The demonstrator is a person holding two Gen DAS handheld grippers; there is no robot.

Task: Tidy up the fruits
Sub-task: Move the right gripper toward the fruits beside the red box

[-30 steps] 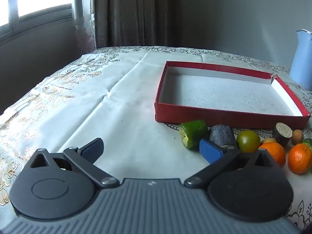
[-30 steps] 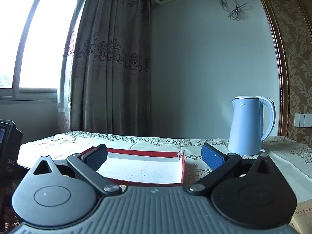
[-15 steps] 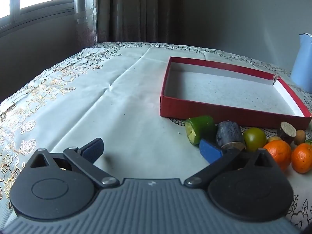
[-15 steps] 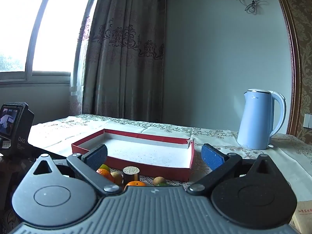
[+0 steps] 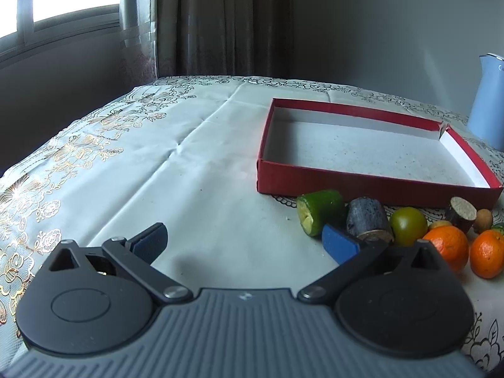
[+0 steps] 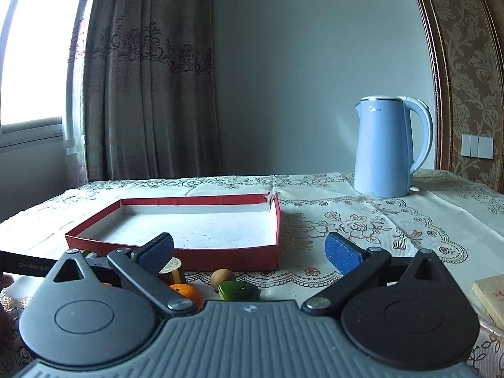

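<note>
We are holding our left gripper [image 5: 244, 241] low and level with its blue-padded fingers [image 5: 340, 243] spread wide and gripping nothing, while we are carrying our right gripper [image 6: 249, 250] likewise level, its fingers [image 6: 341, 252] parted wide and empty too.

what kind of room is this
Probably a room in a home, perhaps a dining area: a table with a floral tablecloth, a blue kettle on it, a patterned curtain by the window, and ornate wallpaper.
</note>
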